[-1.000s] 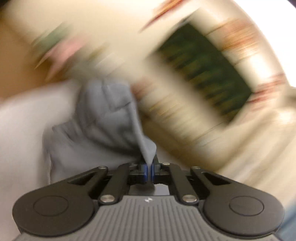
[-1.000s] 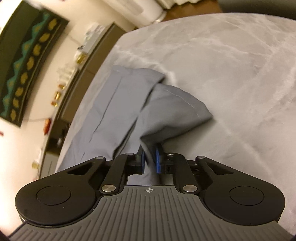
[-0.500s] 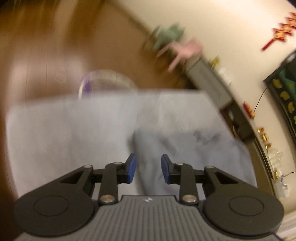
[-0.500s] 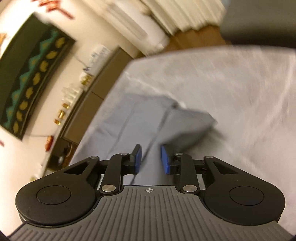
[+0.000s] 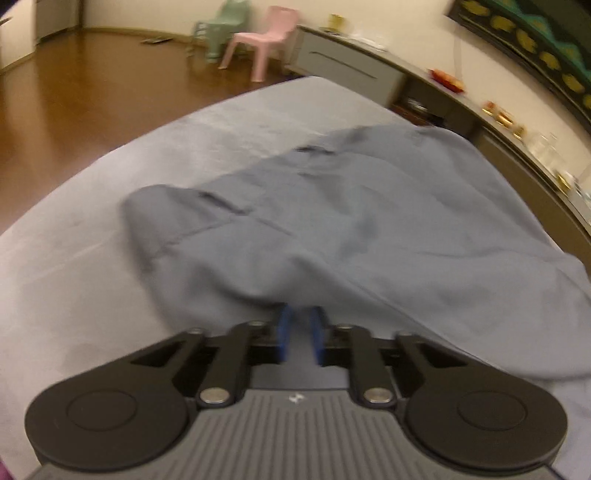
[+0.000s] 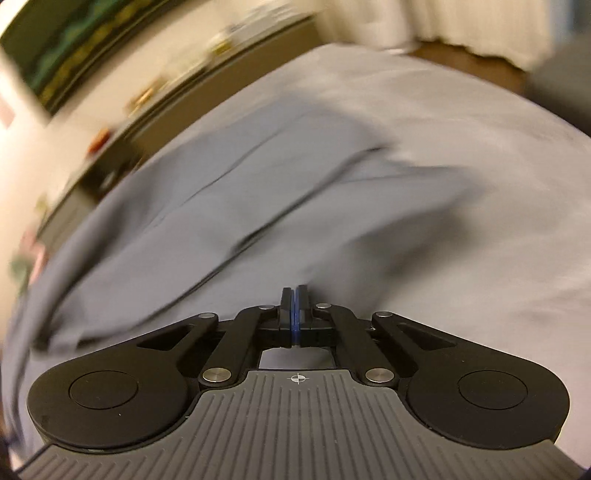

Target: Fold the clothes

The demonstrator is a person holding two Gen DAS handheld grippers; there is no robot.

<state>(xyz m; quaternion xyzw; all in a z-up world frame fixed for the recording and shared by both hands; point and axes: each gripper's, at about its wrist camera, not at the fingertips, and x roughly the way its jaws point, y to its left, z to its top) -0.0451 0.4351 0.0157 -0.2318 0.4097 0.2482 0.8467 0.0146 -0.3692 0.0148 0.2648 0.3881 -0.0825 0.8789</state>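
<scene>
A grey-blue garment (image 5: 351, 221) lies rumpled on a pale grey sheet (image 5: 92, 240). My left gripper (image 5: 301, 314) points down at its near edge. Its jaws are closing, a narrow gap shows between the blue pads, and the cloth bunches over the tips and hides them. In the right wrist view the same garment (image 6: 221, 206) spreads to the left and ahead, blurred. My right gripper (image 6: 295, 291) is shut, pads pressed together with nothing seen between them. Its tips are where the garment's edge meets the sheet (image 6: 480, 240).
Beyond the sheet's far edge is brown wooden floor (image 5: 74, 74) with a pink chair (image 5: 264, 40) and a green chair (image 5: 221, 26). A long low cabinet (image 5: 351, 62) with small items runs along the wall on the right, under a dark patterned hanging (image 5: 535, 48).
Both grippers let go of the garment, opened, then closed again. The left one swung down to the garment's near edge. The right one rolled and shut with nothing in it.
</scene>
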